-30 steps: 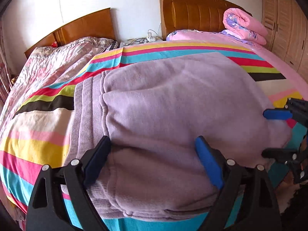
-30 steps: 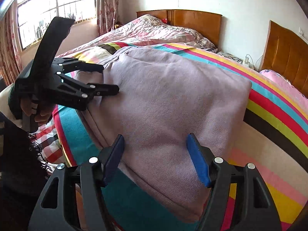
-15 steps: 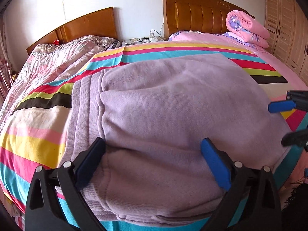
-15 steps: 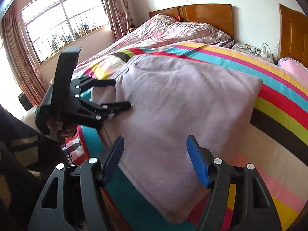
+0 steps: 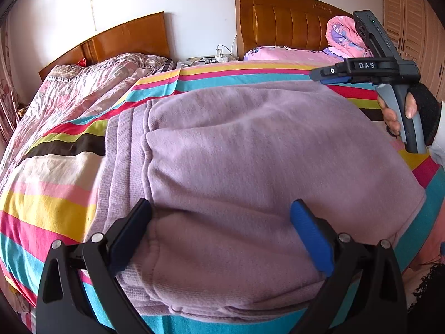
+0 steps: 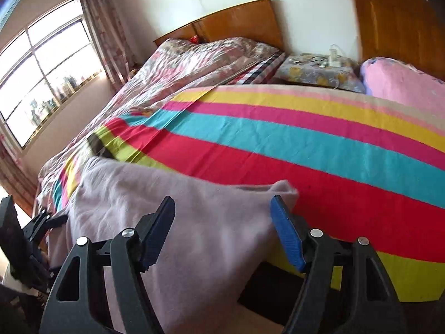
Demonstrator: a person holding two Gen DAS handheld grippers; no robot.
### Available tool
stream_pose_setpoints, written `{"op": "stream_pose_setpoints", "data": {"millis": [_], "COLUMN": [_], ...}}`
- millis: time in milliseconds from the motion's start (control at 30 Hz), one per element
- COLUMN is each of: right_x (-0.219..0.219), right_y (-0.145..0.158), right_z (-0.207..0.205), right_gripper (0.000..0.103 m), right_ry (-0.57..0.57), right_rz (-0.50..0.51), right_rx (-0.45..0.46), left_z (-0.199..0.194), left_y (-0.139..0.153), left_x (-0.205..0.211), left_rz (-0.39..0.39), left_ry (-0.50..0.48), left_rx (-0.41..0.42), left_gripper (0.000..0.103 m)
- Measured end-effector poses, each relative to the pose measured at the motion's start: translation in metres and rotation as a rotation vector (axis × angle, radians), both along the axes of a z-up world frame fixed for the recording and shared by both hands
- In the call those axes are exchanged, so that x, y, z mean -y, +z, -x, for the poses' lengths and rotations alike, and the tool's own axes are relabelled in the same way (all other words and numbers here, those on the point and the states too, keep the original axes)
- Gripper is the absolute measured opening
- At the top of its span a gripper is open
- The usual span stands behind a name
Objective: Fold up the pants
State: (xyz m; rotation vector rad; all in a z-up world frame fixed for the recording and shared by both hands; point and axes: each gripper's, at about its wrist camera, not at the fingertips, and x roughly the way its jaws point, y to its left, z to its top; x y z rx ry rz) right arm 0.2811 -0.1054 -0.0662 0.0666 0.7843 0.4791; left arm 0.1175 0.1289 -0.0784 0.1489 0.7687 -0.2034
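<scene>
Folded lilac pants lie on the striped bed sheet, with the ribbed waistband at the left. My left gripper hovers open over the pants' near edge, its pads apart from the cloth. A hand holds my right gripper above the pants' far right corner. In the right wrist view the right gripper has its jaws opening, with the pants' corner showing between the fingers and not pressed. The left gripper sits at that view's left edge.
A second bed with a floral quilt adjoins on the left. Behind are a nightstand with chargers, wooden headboards and a rolled pink quilt. A wardrobe stands right and a window left.
My right gripper has swung from the pants' near right edge up to their far right corner. The left gripper's jaws have widened slightly, and it has stayed in place.
</scene>
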Motion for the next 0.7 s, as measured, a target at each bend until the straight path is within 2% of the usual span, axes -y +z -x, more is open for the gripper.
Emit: {"op": "stream_pose_setpoints", "data": {"millis": [33,67,133,167,267,333,433,567,633,700], "right_x": [0.007,0.014,0.02,0.015,-0.004,-0.018,-0.04,-0.071,-0.083,-0.095], "right_y": [0.005,0.012,0.026,0.032,0.043,0.041,0.029,0.007,-0.007,-0.022], "right_z": [-0.002,0.0,0.013,0.023,0.065,0.097,0.145,0.195,0.206,0.214], "right_gripper": [0.073,0.073,0.073,0.073,0.075,0.08,0.08,0.081,0.083,0.083], "right_ry": [-0.061,-0.071,-0.051,-0.03,0.046,0.104,0.156,0.157,0.135,0.106], "right_rz": [0.005,-0.04,-0.115,-0.102,-0.032,-0.011,0.034,0.174,0.226,0.321], "right_rx": [0.006,0.012,0.044,0.055,0.102,0.103,0.095,0.135,0.134,0.133], "left_z": [0.0,0.0,0.001,0.001,0.001,0.001,0.002,0.002,0.002,0.002], "left_y": [0.0,0.0,0.0,0.0,-0.001,-0.001,0.0,0.0,0.0,-0.001], "left_x": [0.0,-0.001,-0.001,0.0,0.001,0.001,0.002,0.003,0.004,0.005], "left_rz": [0.001,0.002,0.002,0.001,0.001,0.001,-0.003,-0.008,-0.009,-0.012], "left_ry": [-0.001,-0.001,-0.002,-0.002,-0.001,-0.001,0.0,0.009,0.013,0.018], "left_rx": [0.001,0.002,0.005,0.006,0.01,0.011,0.012,0.017,0.022,0.025], "left_gripper": [0.1,0.1,0.1,0.1,0.101,0.101,0.101,0.101,0.101,0.101]}}
